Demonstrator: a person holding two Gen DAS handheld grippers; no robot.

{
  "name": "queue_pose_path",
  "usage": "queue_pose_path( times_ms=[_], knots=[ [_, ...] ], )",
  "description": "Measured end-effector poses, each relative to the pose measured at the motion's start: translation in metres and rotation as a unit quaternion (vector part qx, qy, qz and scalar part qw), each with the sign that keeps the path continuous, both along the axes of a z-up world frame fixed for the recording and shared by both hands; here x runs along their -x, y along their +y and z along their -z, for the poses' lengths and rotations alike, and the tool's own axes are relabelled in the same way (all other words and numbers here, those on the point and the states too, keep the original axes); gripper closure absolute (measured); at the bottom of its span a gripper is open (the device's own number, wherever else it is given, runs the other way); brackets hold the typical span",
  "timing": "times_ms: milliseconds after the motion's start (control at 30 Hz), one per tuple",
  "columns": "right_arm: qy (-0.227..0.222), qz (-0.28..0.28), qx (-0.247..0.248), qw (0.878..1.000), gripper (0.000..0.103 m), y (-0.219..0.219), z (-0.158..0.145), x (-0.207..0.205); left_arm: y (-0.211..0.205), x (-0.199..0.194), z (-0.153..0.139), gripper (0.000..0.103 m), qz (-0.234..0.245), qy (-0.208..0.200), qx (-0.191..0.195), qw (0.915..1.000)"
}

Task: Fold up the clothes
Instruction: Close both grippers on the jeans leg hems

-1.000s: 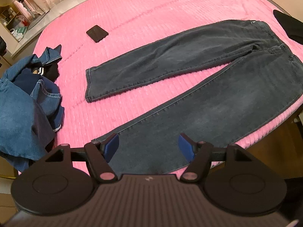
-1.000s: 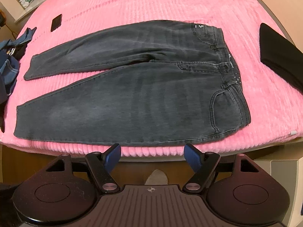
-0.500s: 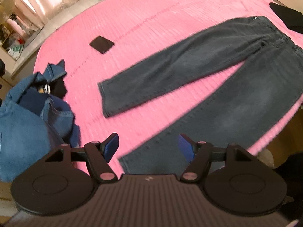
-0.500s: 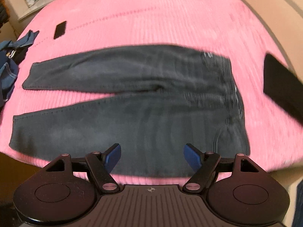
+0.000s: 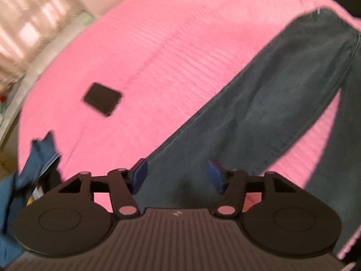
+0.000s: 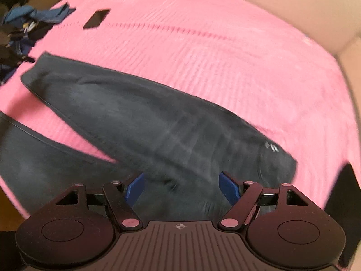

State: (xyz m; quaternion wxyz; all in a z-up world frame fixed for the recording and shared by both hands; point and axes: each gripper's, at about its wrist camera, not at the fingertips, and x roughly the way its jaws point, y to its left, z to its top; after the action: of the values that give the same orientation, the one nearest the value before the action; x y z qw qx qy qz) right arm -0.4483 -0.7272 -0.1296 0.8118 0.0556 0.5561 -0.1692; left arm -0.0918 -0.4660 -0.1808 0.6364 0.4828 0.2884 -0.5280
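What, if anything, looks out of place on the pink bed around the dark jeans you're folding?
A small flat black item lies alone on the pink bedspread, apart from the dark jeans; blur hides what it is. A rumpled heap of blue denim sits at the bed's edge. The jeans themselves lie flat.

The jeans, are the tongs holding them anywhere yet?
No. Both tongs are open and empty. The left tongs are over a leg of the jeans, the right tongs over the jeans near the crotch, neither pinching the cloth.
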Motion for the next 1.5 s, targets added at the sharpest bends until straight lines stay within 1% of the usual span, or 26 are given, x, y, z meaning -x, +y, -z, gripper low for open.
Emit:
queue_pose_path(
  times_ms=[167, 233, 333, 367, 400, 433, 467, 533, 567, 600, 633, 667, 700, 767, 867, 967, 1033, 1100, 1133, 1200, 1267, 1300, 1367, 1400, 1433, 1500],
  knots=[
    [0.012, -0.008, -0.007, 1.0, 0.027, -0.063, 0.046, -0.017, -0.06, -0.019, 0.07, 0.059, 0.066, 0.003, -0.056, 0.9962],
    [0.022, -0.008, -0.009, 1.0, 0.027, -0.082, 0.062, -0.018, -0.074, -0.025, 0.093, 0.059, 0.109, 0.003, -0.089, 0.99],
    [0.027, -0.003, -0.019, 0.999, 0.027, -0.1, 0.073, -0.017, -0.084, -0.033, 0.109, 0.051, 0.178, 0.007, -0.121, 0.9765],
    [0.028, -0.002, -0.022, 0.999, 0.027, -0.106, 0.075, -0.017, -0.088, -0.038, 0.111, 0.047, 0.188, 0.015, -0.131, 0.9733],
    [0.03, -0.001, -0.024, 0.999, 0.027, -0.109, 0.077, -0.016, -0.093, -0.043, 0.112, 0.045, 0.195, 0.025, -0.141, 0.9702],
    [0.03, 0.001, -0.025, 0.999, 0.027, -0.111, 0.078, -0.015, -0.097, -0.047, 0.113, 0.047, 0.194, 0.04, -0.151, 0.9685],
    [0.03, 0.004, -0.027, 0.999, 0.027, -0.112, 0.08, -0.014, -0.101, -0.051, 0.115, 0.055, 0.192, 0.058, -0.163, 0.9661],
    [0.031, 0.007, -0.029, 0.999, 0.027, -0.117, 0.081, -0.013, -0.106, -0.053, 0.116, 0.064, 0.201, 0.073, -0.183, 0.9596],
    [0.03, 0.008, -0.029, 0.999, 0.027, -0.12, 0.08, -0.011, -0.106, -0.05, 0.114, 0.075, 0.21, 0.073, -0.193, 0.9557],
    [0.03, 0.008, -0.026, 0.999, 0.027, -0.124, 0.08, -0.01, -0.104, -0.047, 0.113, 0.089, 0.22, 0.067, -0.199, 0.9527],
    [0.029, 0.007, -0.023, 0.999, 0.027, -0.128, 0.079, -0.01, -0.102, -0.043, 0.111, 0.094, 0.229, 0.059, -0.204, 0.9498],
    [0.029, 0.004, -0.017, 0.999, 0.027, -0.135, 0.077, -0.008, -0.096, -0.038, 0.107, 0.1, 0.239, 0.043, -0.201, 0.9491],
    [0.029, 0.001, -0.009, 1.0, 0.027, -0.141, 0.074, -0.007, -0.09, -0.033, 0.102, 0.101, 0.247, 0.026, -0.196, 0.9485],
    [0.031, -0.009, 0.007, 0.999, 0.027, -0.156, 0.07, -0.003, -0.075, -0.023, 0.089, 0.101, 0.252, -0.007, -0.173, 0.9523],
    [0.057, -0.059, 0.034, 0.996, 0.027, -0.182, 0.078, -0.001, -0.051, -0.007, 0.069, 0.101, 0.244, -0.046, -0.135, 0.9594],
    [0.085, -0.111, 0.045, 0.989, 0.027, -0.208, 0.094, -0.005, -0.029, 0.009, 0.052, 0.101, 0.232, -0.075, -0.104, 0.9641],
    [0.1, -0.145, 0.041, 0.984, 0.027, -0.228, 0.107, -0.012, -0.02, 0.018, 0.047, 0.101, 0.237, -0.094, -0.093, 0.9625],
    [0.102, -0.15, 0.026, 0.983, 0.027, -0.244, 0.118, -0.021, -0.01, 0.027, 0.042, 0.101, 0.246, -0.112, -0.082, 0.9593],
    [0.108, -0.17, 0.017, 0.979, 0.027, -0.246, 0.123, -0.026, -0.005, 0.031, 0.04, 0.101, 0.253, -0.121, -0.075, 0.957],
    [0.125, -0.227, 0.004, 0.966, 0.027, -0.244, 0.133, -0.037, 0.006, 0.041, 0.034, 0.101, 0.253, -0.131, -0.067, 0.9563],
    [0.151, -0.28, -0.017, 0.948, 0.038, -0.237, 0.145, -0.045, 0.014, 0.05, 0.027, 0.101, 0.25, -0.139, -0.059, 0.9564],
    [0.16, -0.29, -0.026, 0.943, 0.046, -0.235, 0.15, -0.048, 0.016, 0.055, 0.024, 0.101, 0.247, -0.141, -0.057, 0.9569],
    [0.168, -0.281, -0.039, 0.944, 0.051, -0.236, 0.153, -0.052, 0.016, 0.063, 0.022, 0.101, 0.247, -0.139, -0.057, 0.9573],
    [0.17, -0.276, -0.042, 0.945, 0.06, -0.235, 0.151, -0.052, 0.018, 0.066, 0.02, 0.101, 0.249, -0.139, -0.058, 0.9568],
    [0.171, -0.272, -0.044, 0.946, 0.073, -0.235, 0.148, -0.051, 0.02, 0.068, 0.019, 0.101, 0.25, -0.139, -0.059, 0.9563],
    [0.163, -0.262, -0.031, 0.951, 0.088, -0.23, 0.137, -0.044, 0.023, 0.07, 0.017, 0.101, 0.25, -0.144, -0.059, 0.9557]
  ],
)
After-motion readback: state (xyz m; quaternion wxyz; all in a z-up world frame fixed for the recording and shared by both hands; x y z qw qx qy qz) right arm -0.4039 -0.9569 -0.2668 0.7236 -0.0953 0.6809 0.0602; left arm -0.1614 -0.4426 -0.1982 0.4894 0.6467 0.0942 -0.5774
